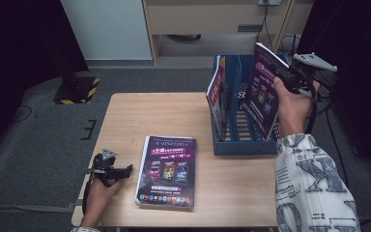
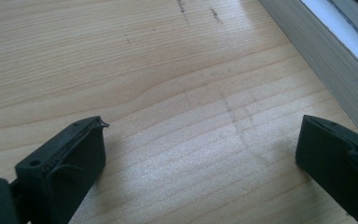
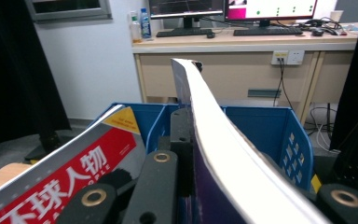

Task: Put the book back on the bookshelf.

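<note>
High view, right tool point(image 1: 282, 77) clamping purple magazine point(image 1: 263, 92)

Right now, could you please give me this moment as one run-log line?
right tool: shut on purple magazine, over blue rack | left tool: open, on table | second purple magazine: flat on table

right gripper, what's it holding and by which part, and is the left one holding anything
The right gripper clamps a purple magazine by its upper edge, above the blue file rack. The left gripper is open over the table, holding nothing.
</note>
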Tool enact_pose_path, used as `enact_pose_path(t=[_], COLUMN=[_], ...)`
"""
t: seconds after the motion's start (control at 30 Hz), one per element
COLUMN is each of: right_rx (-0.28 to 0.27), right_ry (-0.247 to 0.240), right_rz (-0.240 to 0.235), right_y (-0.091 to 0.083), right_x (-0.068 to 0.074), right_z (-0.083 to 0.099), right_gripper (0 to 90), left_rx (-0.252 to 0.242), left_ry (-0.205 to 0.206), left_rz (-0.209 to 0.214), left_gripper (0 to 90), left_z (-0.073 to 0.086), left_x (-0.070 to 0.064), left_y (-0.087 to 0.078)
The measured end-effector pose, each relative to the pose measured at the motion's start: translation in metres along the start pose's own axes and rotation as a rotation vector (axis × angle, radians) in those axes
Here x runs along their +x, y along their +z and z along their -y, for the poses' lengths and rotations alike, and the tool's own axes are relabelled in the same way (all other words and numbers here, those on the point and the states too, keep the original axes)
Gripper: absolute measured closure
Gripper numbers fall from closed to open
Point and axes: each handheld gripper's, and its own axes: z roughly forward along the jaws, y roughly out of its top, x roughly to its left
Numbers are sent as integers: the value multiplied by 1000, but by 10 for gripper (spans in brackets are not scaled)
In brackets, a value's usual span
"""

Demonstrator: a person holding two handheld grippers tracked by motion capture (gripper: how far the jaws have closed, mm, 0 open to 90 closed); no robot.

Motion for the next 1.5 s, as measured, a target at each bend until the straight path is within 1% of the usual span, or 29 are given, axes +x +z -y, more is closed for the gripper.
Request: enact_pose_path(t=[0.07,0.1,0.2,0.23,0.27,0.4,0.5,0.57,0.63,0.87,1.1,1.3,1.37,1.5], right_rx=[-7,-11,-5,1,2,17,7,3,3,-17,-25,-28,-32,-42], right_ry=[0,-1,-13,-18,-23,-29,-29,-50,-58,-34,-4,-9,-17,1], right_rz=[2,10,16,11,20,11,15,32,50,55,50,54,44,47], right_y=[5,7,15,18,21,31,36,39,41,44,46,48,50,56], right_x=[1,2,6,8,9,13,15,17,19,16,13,12,13,15], right_z=[0,1,4,7,8,13,14,15,17,25,33,40,43,53], right_gripper=[824,824,824,824,825,824,825,825,825,825,825,825,825,825], left_rx=[0,0,0,0,0,0,1,1,1,0,1,2,3,3], left_ry=[-1,-1,-1,-1,-1,-2,-6,-5,-5,-6,-6,-8,-8,-8], left_rz=[0,0,0,0,0,-1,-2,-3,-3,-4,-5,-6,-6,-5], left_gripper=[8,8,8,8,8,7,0,0,0,0,0,0,0,0], left_z=[0,0,0,0,0,0,-1,-1,-1,-1,-1,-1,-1,-1], left_x=[0,0,0,0,0,0,-1,-1,-1,-1,-1,-2,-2,-2], left_y=[0,0,0,0,0,0,1,1,1,1,1,1,1,1])
